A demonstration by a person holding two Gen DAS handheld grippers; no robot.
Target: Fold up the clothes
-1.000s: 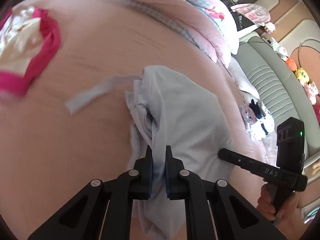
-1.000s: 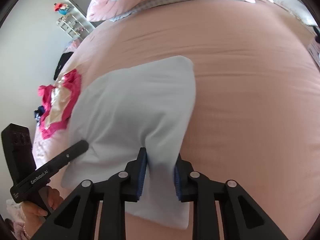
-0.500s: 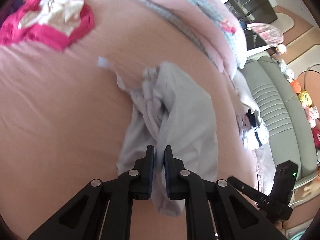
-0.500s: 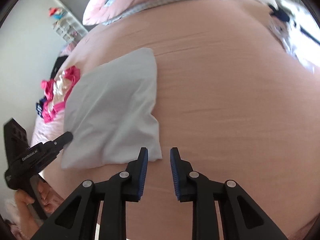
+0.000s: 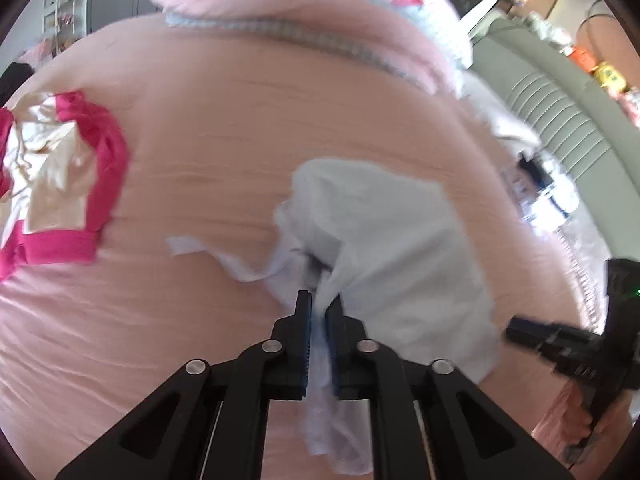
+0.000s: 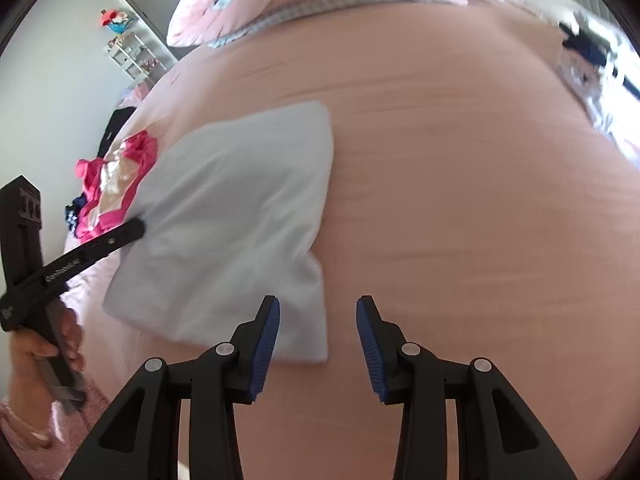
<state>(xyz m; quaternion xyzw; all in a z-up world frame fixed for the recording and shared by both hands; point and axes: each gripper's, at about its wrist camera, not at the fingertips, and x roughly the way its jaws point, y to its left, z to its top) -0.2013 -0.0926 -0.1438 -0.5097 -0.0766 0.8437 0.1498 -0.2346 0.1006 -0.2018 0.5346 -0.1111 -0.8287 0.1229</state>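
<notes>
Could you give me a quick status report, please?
Left gripper shut on white garment. Right gripper open, empty. Garment on bed; nothing in the way.

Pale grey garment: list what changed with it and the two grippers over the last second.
The right gripper let go of the pale grey garment, opened wide and drew back; the cloth's corner now lies flat on the pink bedsheet. The left gripper stayed shut on the garment's bunched edge while its view swung. The pink-and-cream garment stayed put.
</notes>
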